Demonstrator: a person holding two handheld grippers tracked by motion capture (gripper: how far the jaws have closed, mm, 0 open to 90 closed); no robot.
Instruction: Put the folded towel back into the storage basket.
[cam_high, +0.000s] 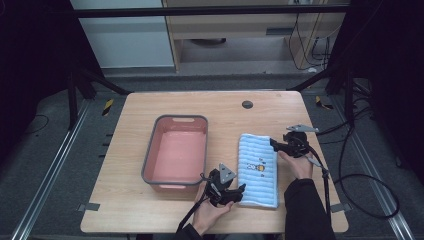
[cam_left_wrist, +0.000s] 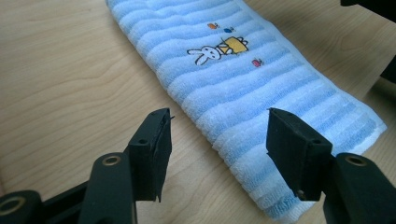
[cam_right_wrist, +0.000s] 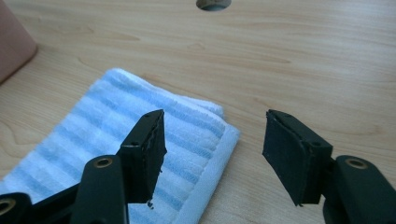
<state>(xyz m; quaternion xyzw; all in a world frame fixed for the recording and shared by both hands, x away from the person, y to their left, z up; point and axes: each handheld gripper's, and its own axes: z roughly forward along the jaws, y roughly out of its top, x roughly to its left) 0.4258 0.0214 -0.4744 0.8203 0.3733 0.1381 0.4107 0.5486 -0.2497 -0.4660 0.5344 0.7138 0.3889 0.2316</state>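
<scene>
One table (cam_high: 150, 210) is seen, light wood with a visible grain and rounded corners; a single small dark round hole (cam_high: 247, 104) is set near its far edge. One rectangular tub (cam_high: 176, 152) is placed left of centre: smooth plastic, grey rim, pink inside, rounded corners, a handle slot at the far end. Nothing is seen lying in it. One folded towel (cam_high: 257, 170) is laid flat just right of the tub, a long rectangle of soft ribbed terry in light blue and white stripes with a white hem. One small rabbit figure (cam_left_wrist: 217, 49) is stitched on it, with a few tiny coloured marks around.

Two grippers are held, one in each hand, both black with flat rectangular jaw pads. The left gripper (cam_high: 239, 192) is held at the towel's near left corner; in the left gripper view (cam_left_wrist: 217, 140) its jaws are spread wide, the towel's near end lying between them, nothing clamped. The right gripper (cam_high: 274, 144) is held at the towel's far right corner; in the right gripper view (cam_right_wrist: 212, 140) its jaws are likewise parted wide, the towel's corner lying between them, ungrasped.
</scene>
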